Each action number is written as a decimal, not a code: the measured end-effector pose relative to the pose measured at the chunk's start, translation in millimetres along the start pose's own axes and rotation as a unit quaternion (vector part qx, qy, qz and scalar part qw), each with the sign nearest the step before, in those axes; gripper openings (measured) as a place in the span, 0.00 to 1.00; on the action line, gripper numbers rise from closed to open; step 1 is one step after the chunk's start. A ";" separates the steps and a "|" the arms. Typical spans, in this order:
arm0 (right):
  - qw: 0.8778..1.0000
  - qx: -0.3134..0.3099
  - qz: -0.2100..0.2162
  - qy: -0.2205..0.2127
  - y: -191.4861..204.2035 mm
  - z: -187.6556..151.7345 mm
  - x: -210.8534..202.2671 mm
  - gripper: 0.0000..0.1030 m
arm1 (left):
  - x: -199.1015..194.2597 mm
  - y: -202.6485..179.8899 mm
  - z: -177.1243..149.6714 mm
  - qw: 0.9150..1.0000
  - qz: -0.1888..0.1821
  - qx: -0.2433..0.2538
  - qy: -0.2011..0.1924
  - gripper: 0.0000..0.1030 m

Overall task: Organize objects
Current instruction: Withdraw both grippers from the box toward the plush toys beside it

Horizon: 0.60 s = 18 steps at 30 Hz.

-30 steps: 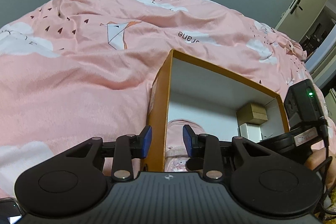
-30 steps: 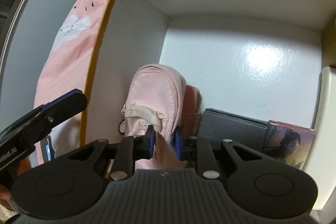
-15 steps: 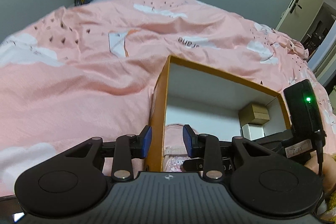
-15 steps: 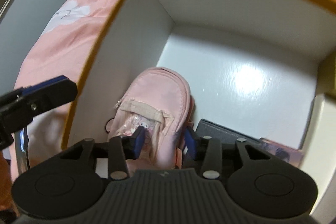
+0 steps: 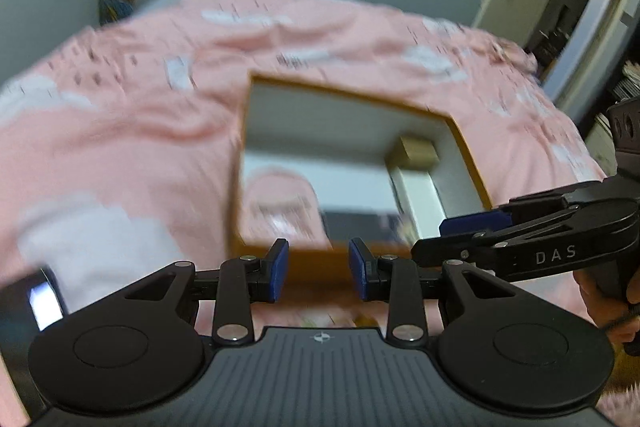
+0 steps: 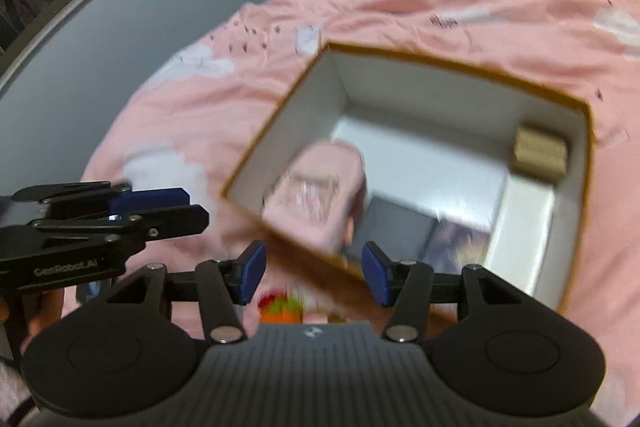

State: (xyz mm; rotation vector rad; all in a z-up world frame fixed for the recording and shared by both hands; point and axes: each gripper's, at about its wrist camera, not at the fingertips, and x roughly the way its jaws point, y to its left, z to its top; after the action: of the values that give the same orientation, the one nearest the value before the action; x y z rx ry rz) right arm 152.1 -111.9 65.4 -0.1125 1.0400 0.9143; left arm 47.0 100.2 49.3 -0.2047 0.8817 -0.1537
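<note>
Pink pouch [image 6: 320,195] lies inside box [image 6: 576,219]; right hand-held gripper [image 6: 316,277] opening, empty; left hand-held gripper [image 5: 318,269] parted, empty. Clear rim, seek next item on bed [image 6: 248,75].

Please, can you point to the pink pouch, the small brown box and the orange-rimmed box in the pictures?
pink pouch [image 6: 316,195], right wrist view, on its front face.
small brown box [image 6: 540,157], right wrist view, on its side face.
orange-rimmed box [image 6: 452,65], right wrist view, on its far rim.

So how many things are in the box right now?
5 that I can see: a pink pouch at the left wall, a dark case beside it, a picture card, a white box and a brown box along the right. More may be hidden.
</note>
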 end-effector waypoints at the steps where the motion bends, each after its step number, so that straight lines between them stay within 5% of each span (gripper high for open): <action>1: 1.000 0.003 -0.007 0.004 2.1 -6.6 -0.3 0.54 | 3.1 -2.4 -5.0 1.000 -0.011 -0.004 0.015 0.37; 8: 0.996 0.055 -0.072 0.023 -17.5 -65.2 -17.1 0.53 | 35.4 -10.5 -34.8 0.986 -0.094 -0.089 0.103 0.37; 18: 0.966 0.238 -0.103 0.022 -64.1 -132.2 -38.2 0.54 | 87.3 -5.4 -57.5 0.951 -0.093 -0.232 0.180 0.57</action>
State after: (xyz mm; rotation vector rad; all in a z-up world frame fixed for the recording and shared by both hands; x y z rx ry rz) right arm 98.1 -239.7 3.6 0.1587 1.2376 0.4577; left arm 56.8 69.5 -50.3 -0.7179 1.2570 -0.1608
